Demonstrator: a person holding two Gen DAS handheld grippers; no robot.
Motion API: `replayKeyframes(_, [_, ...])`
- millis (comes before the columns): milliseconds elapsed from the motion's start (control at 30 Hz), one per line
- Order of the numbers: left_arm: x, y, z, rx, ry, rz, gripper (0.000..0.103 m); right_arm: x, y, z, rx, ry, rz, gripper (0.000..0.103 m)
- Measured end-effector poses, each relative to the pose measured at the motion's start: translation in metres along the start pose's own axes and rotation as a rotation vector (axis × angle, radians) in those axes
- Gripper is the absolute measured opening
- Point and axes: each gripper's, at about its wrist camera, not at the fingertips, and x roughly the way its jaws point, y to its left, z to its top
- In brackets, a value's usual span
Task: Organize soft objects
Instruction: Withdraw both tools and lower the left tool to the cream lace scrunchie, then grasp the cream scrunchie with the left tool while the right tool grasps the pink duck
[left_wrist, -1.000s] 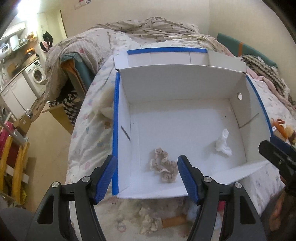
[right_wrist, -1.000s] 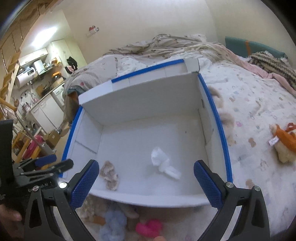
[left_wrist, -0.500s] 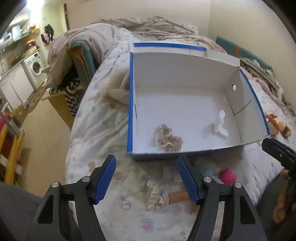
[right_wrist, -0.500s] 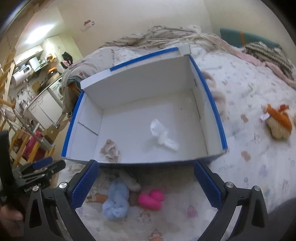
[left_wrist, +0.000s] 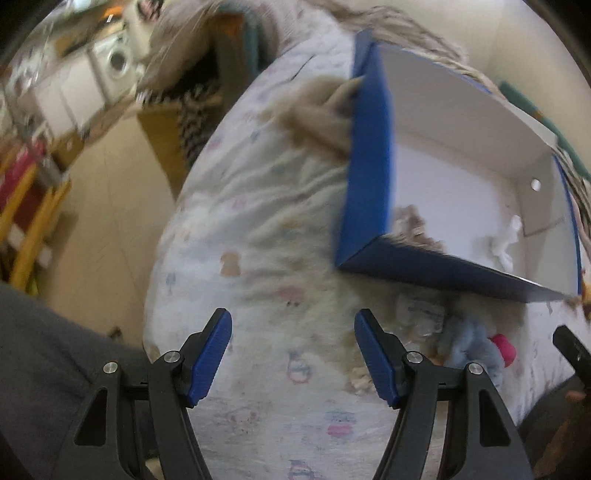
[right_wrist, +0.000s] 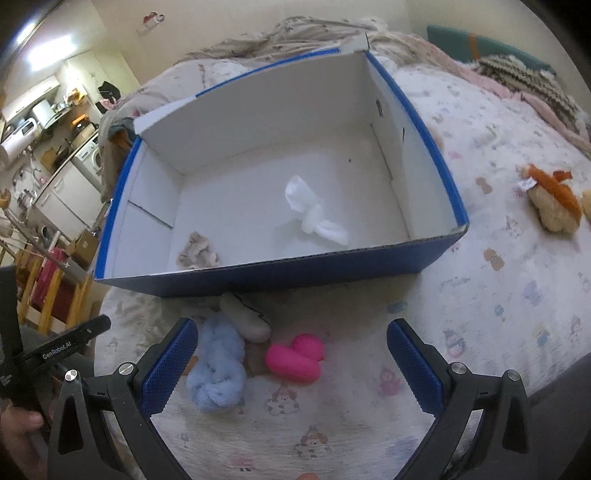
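Both tongs (left_wrist: 291, 354) (right_wrist: 290, 363) gape empty; only the right view shows the orange plush (right_wrist: 552, 203) (left view apparently motion-blurred).

Printed bedsheet (right_wrist: 498, 295) over the bed, strewn with small cartoon figures. Rumpled blanket (right_wrist: 295, 35) heaped at the far end, near a striped knit throw (right_wrist: 528, 85) and a teal cushion (right_wrist: 480, 46). Off the left side: washing machine (left_wrist: 116, 61), white cabinets (right_wrist: 66, 192), yellow wooden rails (left_wrist: 33, 221) around something red, beige floor (left_wrist: 107, 221). Left view badly blurred.
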Motion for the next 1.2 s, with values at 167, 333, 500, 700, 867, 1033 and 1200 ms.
replayKeyframes(167, [0.024,0.005,0.0,-0.053,0.11,-0.063,0.066,0.009,-0.013,0.0,0.062,0.033,0.005,0.103])
replayKeyframes(333, [0.035,-0.022,-0.001,0.013,0.145,-0.131,0.066,0.011,-0.017,-0.001,0.089,0.045,0.007,0.103])
replayKeyframes(500, [0.052,-0.05,-0.008,0.094,0.209,-0.157,0.048,0.016,-0.019,-0.001,0.094,0.059,-0.009,0.103])
replayKeyframes(700, [0.072,-0.047,-0.013,0.052,0.28,-0.17,0.023,0.02,-0.02,0.0,0.103,0.069,-0.015,0.103])
replayKeyframes(867, [0.066,-0.041,-0.01,0.02,0.278,-0.231,0.013,0.026,-0.022,0.0,0.109,0.086,-0.047,0.103])
replayKeyframes(1033, [0.047,-0.04,-0.005,0.053,0.178,-0.141,0.013,0.029,-0.035,-0.001,0.172,0.103,-0.026,0.103])
replayKeyframes(1200, [0.04,-0.028,0.003,0.034,0.124,-0.084,0.013,0.044,-0.041,-0.003,0.205,0.168,-0.027,0.103])
